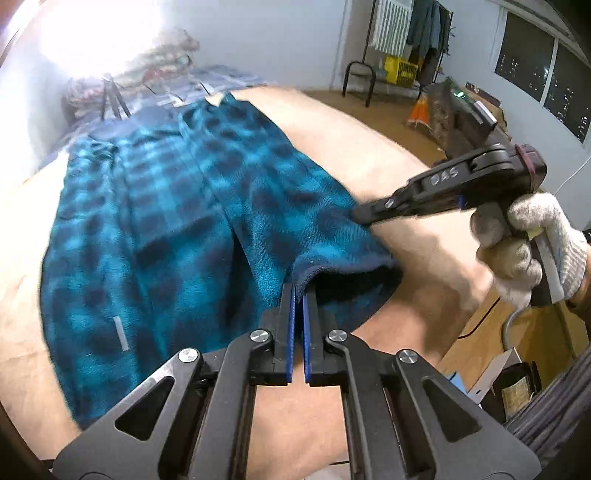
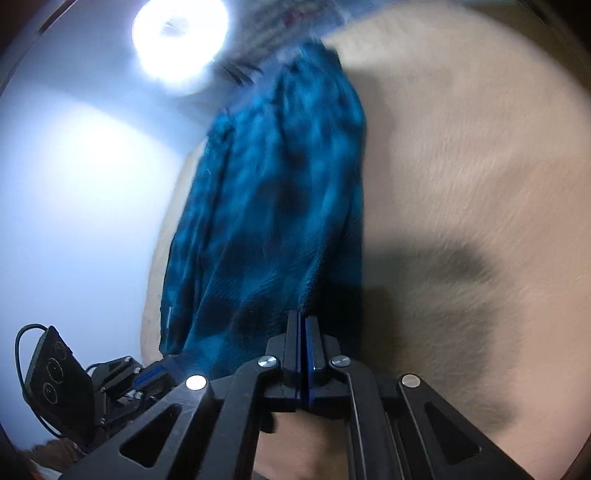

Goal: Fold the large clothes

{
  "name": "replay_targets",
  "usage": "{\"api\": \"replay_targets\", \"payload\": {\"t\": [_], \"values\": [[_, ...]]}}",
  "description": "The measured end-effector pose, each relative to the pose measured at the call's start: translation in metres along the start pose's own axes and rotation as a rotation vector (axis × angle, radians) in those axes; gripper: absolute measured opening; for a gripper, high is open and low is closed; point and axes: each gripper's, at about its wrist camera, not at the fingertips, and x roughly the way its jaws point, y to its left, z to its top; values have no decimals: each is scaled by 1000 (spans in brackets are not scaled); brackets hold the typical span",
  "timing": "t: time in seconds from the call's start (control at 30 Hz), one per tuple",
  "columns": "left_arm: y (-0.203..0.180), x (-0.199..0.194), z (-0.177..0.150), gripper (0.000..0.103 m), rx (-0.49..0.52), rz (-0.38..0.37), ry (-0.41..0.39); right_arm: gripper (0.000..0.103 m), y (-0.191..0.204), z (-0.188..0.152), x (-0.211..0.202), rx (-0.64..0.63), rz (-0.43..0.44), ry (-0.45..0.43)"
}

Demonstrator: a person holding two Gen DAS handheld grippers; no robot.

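Note:
A teal and dark blue plaid fleece garment lies spread lengthwise on a beige bed cover. My left gripper is shut on its near hem, which lifts into a dark fold just right of the tips. At the garment's right edge my right gripper comes in from the right, held by a white-gloved hand. In the right wrist view that gripper is shut, and the garment runs down to its tips over the bed cover.
A pile of folded textiles sits at the far end of the bed. To the right are a wooden floor, a clothes rack, a yellow box and a dark window. A bright lamp glares overhead.

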Motion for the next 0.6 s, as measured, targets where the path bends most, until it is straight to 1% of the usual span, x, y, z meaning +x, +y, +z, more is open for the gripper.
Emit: {"api": "replay_targets", "payload": {"t": [0.07, 0.1, 0.13, 0.17, 0.23, 0.27, 0.3, 0.37, 0.4, 0.43, 0.47, 0.5, 0.53, 0.57, 0.6], "values": [[2, -2, -5, 1, -20, -43, 19, 0, 4, 4, -11, -35, -69, -28], [3, 0, -8, 9, -32, -80, 51, 0, 4, 4, -15, -40, -79, -31], [3, 3, -11, 29, -37, -96, 87, 0, 3, 4, -15, -42, -85, -27], [4, 4, -12, 37, -39, -104, 97, 2, 2, 3, -15, -44, -87, -25], [11, 3, -12, 39, -74, -127, 96, 9, -5, 2, -10, -11, -66, -4], [17, 3, -10, 39, -96, -139, 98, 26, -11, 0, -7, 17, -53, 12], [21, 3, -7, 39, -119, -145, 98, 32, -15, -3, -6, 31, -42, 8], [34, 7, 2, 39, -190, -172, 110, 33, -21, -8, -6, 46, -26, 12], [40, 9, 5, 39, -223, -183, 115, 33, -24, -12, -6, 62, -1, 16], [46, 12, 9, 39, -253, -187, 115, 33, -26, -15, -5, 80, 26, 19], [47, 13, 12, 39, -260, -179, 109, 33, -28, -19, -4, 96, 43, 23], [46, 15, 16, 39, -252, -161, 104, 31, -27, -21, -2, 90, 33, 26], [43, 18, 21, 39, -228, -126, 96, 24, -24, -23, 2, 63, -5, 35], [39, 19, 23, 39, -213, -105, 89, 20, -21, -26, 8, 30, -68, 52], [36, 24, 28, 39, -191, -71, 77, 19, -20, -29, 17, 9, -119, 78]]}}
